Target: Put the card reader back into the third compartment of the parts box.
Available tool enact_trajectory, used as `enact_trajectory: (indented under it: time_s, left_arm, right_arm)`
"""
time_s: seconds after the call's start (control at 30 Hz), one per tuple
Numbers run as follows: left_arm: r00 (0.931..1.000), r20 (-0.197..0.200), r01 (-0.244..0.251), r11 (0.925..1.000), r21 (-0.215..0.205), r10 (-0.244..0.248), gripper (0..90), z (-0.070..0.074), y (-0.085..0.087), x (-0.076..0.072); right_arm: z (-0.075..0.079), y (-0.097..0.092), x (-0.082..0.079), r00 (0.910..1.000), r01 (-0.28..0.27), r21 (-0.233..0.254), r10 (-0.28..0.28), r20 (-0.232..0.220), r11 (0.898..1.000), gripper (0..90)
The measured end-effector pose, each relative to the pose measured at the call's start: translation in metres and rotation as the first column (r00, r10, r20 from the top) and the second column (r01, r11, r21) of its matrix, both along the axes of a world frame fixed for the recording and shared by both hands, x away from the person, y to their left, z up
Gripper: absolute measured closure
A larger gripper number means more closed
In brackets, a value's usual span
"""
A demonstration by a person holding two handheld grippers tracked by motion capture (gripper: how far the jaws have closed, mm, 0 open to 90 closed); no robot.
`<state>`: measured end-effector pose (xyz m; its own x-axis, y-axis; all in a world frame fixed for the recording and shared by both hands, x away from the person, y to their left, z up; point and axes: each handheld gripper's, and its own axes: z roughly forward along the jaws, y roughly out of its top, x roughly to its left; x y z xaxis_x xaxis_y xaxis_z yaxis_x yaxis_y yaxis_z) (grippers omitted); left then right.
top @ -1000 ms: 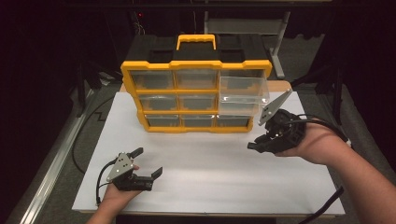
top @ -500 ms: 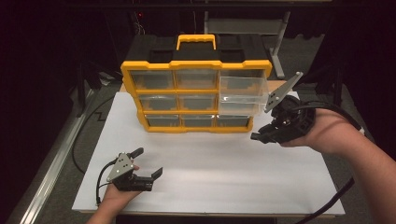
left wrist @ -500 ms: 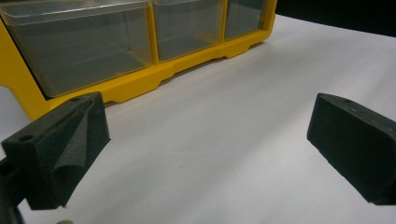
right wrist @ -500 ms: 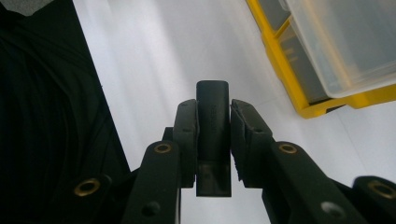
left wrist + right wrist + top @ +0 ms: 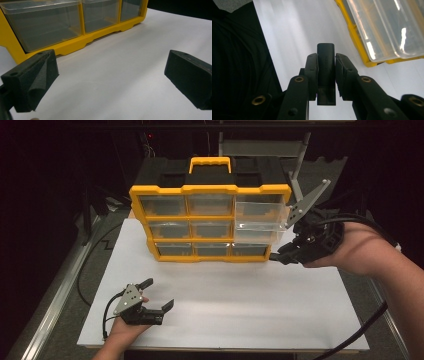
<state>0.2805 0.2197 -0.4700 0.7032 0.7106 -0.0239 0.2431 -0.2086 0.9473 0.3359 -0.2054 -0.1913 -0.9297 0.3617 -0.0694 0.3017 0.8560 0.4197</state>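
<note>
While the left claw (image 5: 159, 295) gapes empty at lower left, a small, stiff, light black piece (image 5: 326, 63) is pinched mid-length by the right claw (image 5: 326, 75).

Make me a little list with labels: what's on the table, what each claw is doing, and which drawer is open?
Table cover: white sheet
Big thing: yellow organizer box with clear drawers and a handle on top
Open drawer: clear drawer at the box's right side, middle row, pulled out
Right claw: shut on a small dark block, held up beside the open drawer
Left claw: jaws wide open, nothing between them, low over the sheet in front of the box
</note>
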Motion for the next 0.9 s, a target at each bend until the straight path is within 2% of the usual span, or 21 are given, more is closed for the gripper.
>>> enact_trajectory:
  time_s: [0.9]
  left_arm:
    - [1.0000,-0.004,0.001,1.0000,-0.006,-0.001,0.3,0.000,0.001,-0.001]
  right_arm:
    - [0.054,0.008,0.018,0.9992,0.019,0.007,-0.019,0.034,1.000,74.7]
